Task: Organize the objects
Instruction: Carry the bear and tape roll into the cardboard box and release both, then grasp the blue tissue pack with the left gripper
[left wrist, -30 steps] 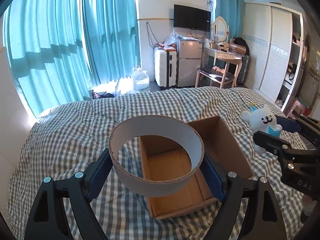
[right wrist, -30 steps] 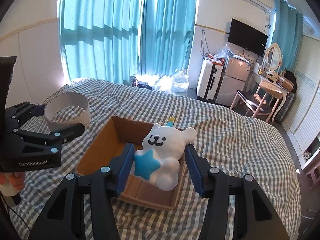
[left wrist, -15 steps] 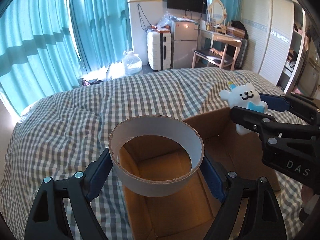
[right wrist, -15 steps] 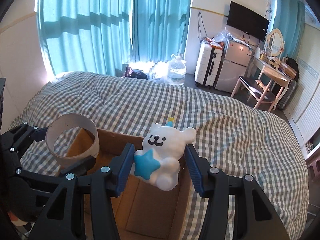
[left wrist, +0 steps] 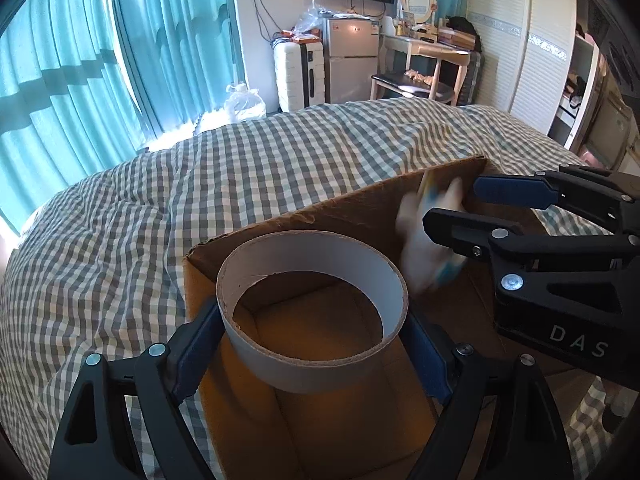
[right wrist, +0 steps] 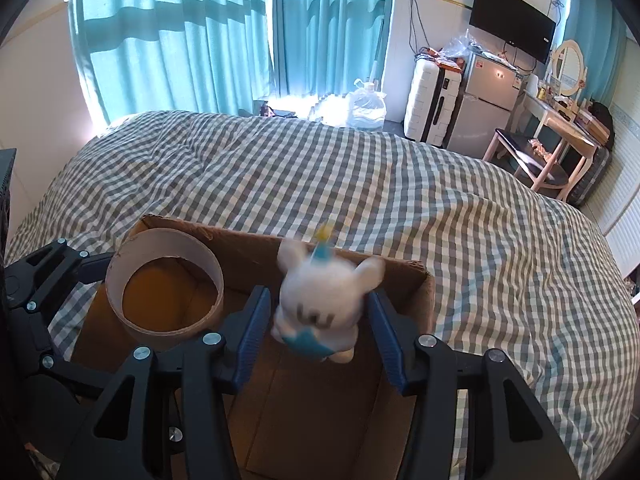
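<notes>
Right hand-held gripper (right wrist: pixel 318 336) has just released the white plush bear (right wrist: pixel 320 304), now falling into the brown cardboard box (right wrist: pixel 420 280); left hand-held gripper (left wrist: pixel 312 344) still grasps the grey cardboard ring (left wrist: pixel 312 308).

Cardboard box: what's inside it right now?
Bare floor of the box. The ring and blurred bear toy hang above it. The near end is hidden.

We read "DAS" in pale letters | it sits on the black body of the right gripper (left wrist: pixel 466 208) | we can read no other words or numbers anywhere.
</notes>
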